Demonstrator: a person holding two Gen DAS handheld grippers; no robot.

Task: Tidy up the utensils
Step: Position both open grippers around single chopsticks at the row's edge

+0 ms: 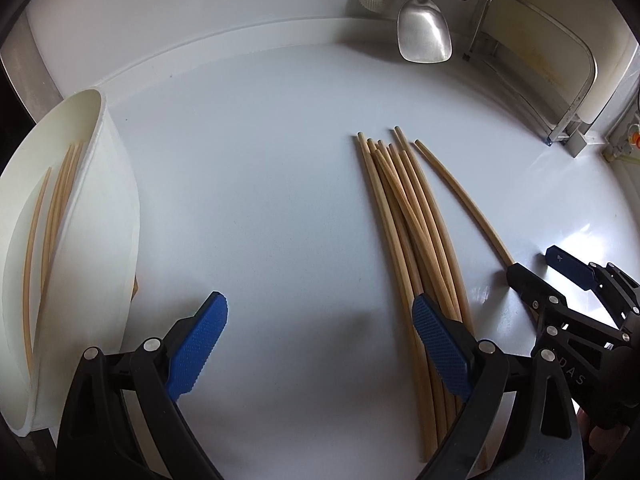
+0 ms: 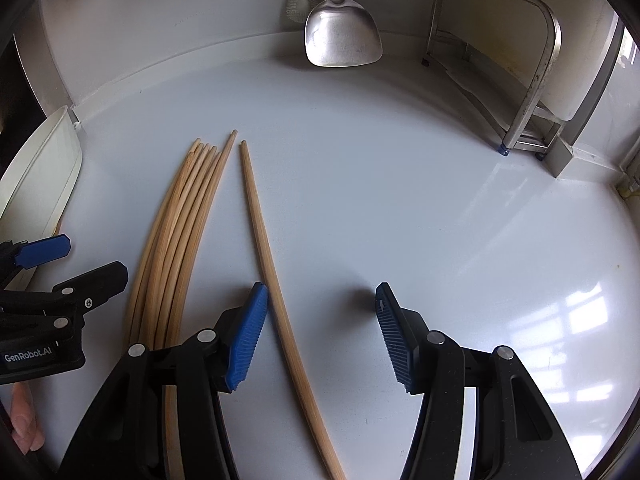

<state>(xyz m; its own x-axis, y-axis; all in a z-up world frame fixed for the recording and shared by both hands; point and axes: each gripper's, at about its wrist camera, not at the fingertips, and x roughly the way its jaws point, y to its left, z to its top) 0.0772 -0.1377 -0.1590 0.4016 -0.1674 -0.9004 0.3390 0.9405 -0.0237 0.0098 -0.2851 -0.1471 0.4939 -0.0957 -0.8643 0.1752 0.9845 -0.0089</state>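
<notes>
**Bamboo sticks could scatter on a careless pinch**

Pale bamboo chopsticks (image 1: 404, 216) lie bunched on the glossy white surface (image 2: 400, 184); one lone chopstick (image 2: 268, 264) rests apart. The right claw (image 2: 322, 336) gapes wide around it, empty. The left claw (image 1: 320, 344), also wide and empty, sits beside the white plastic holder (image 1: 104, 208). The stick may roll or skid off the pads.

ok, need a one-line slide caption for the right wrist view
Open right gripper straddles a lone chopstick lying apart from the chopstick bundle on the white counter.
</notes>
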